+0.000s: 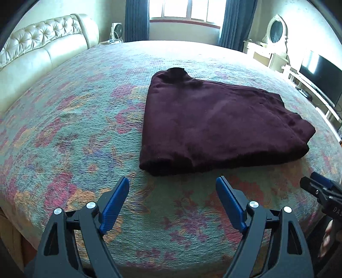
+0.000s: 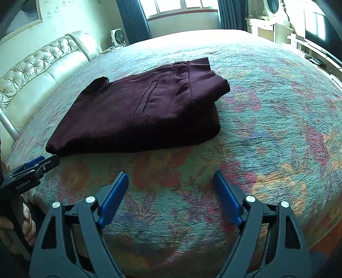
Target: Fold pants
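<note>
Dark maroon pants [image 1: 213, 121] lie folded into a thick flat stack on the floral bedspread [image 1: 74, 132]. They also show in the right wrist view [image 2: 141, 111], with a pocket slit on top. My left gripper [image 1: 172, 181] is open and empty, just short of the stack's near edge. My right gripper [image 2: 170, 176] is open and empty, above the bedspread [image 2: 267, 128] in front of the stack's near right corner. Each gripper shows in the other's view, the right one at the far right [image 1: 320, 186], the left one at the far left [image 2: 36, 164].
A cream tufted headboard [image 1: 42, 49] runs along the bed's left side. A window with blue curtains [image 1: 186, 10] is at the back. A white dresser with an oval mirror [image 1: 275, 32] and a television [image 1: 320, 79] stand to the right. The bed's near edge is below both grippers.
</note>
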